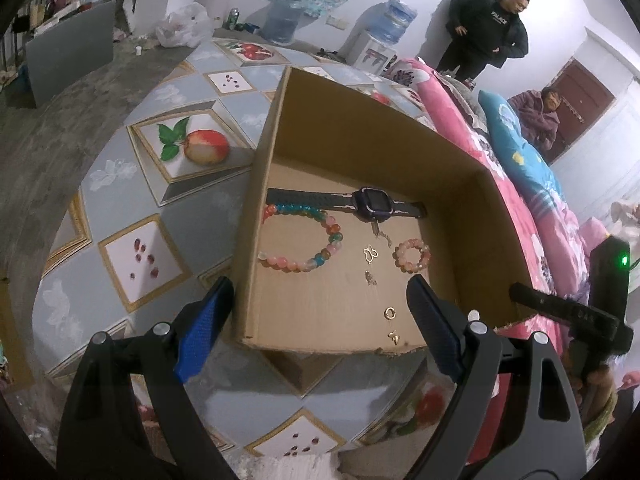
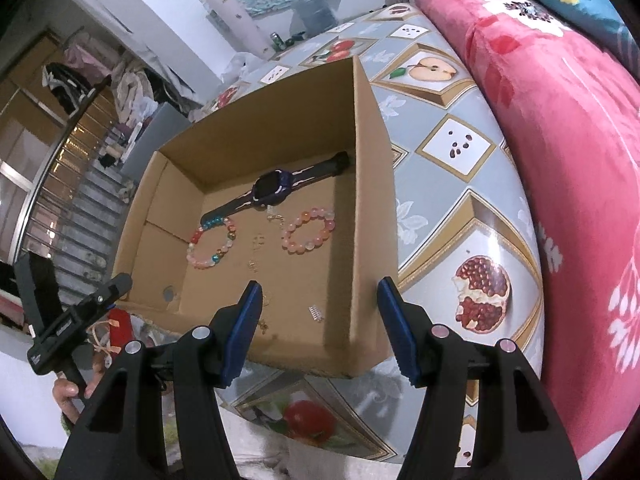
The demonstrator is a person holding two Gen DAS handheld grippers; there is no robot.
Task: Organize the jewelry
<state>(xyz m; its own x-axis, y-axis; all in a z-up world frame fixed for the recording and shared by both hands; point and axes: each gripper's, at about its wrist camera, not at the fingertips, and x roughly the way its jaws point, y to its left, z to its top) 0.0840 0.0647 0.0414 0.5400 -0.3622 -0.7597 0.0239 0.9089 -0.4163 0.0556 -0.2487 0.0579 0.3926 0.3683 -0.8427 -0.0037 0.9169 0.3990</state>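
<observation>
Both tools hover spread and empty at the box's near edge.
Left tool [image 1: 320, 312] and right tool [image 2: 320, 320] are held with nothing between the jaws. Inside the box [image 1: 360, 128] on the tabletop [image 1: 120, 184] lie a watch [image 1: 370, 204] at 12 o'clock, two bracelets [image 1: 298, 236] below it, and small earrings [image 1: 390, 314] at 6 o'clock. Tiny pieces are best approached steeply, jaws narrowed first, the cardboard wall avoided.
</observation>
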